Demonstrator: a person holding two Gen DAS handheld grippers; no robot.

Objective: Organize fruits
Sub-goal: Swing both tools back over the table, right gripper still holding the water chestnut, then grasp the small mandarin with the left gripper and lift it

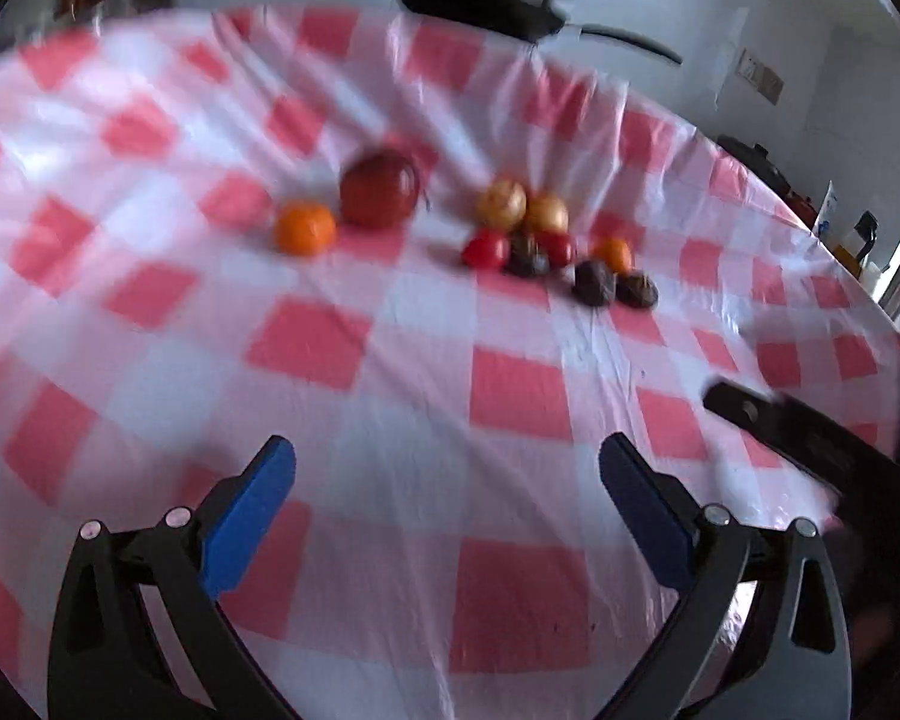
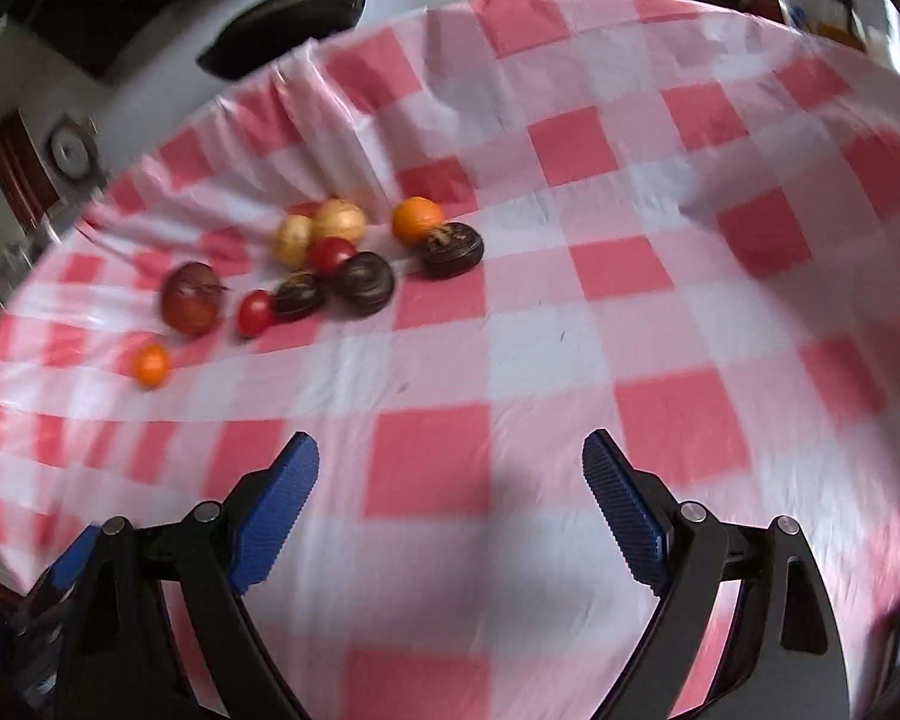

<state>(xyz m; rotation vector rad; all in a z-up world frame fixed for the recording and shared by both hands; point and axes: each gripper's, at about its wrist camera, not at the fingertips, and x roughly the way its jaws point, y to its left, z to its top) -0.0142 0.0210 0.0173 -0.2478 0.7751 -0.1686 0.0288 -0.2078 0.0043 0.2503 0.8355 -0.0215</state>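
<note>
Left wrist view shows your left gripper (image 1: 447, 462) spread wide with nothing in it, above the red and white checked cloth (image 1: 510, 396). The fruits sit well ahead of it: a big red apple (image 1: 380, 187) just beside a small orange (image 1: 305, 228), and a close bunch to their right. Your right gripper (image 2: 450, 459) is spread wide too and holds nothing. From its view, three dark fruits (image 2: 364, 283) lie among two red tomatoes (image 2: 329, 254), two yellow fruits (image 2: 338, 221) and another orange (image 2: 417, 219).
</note>
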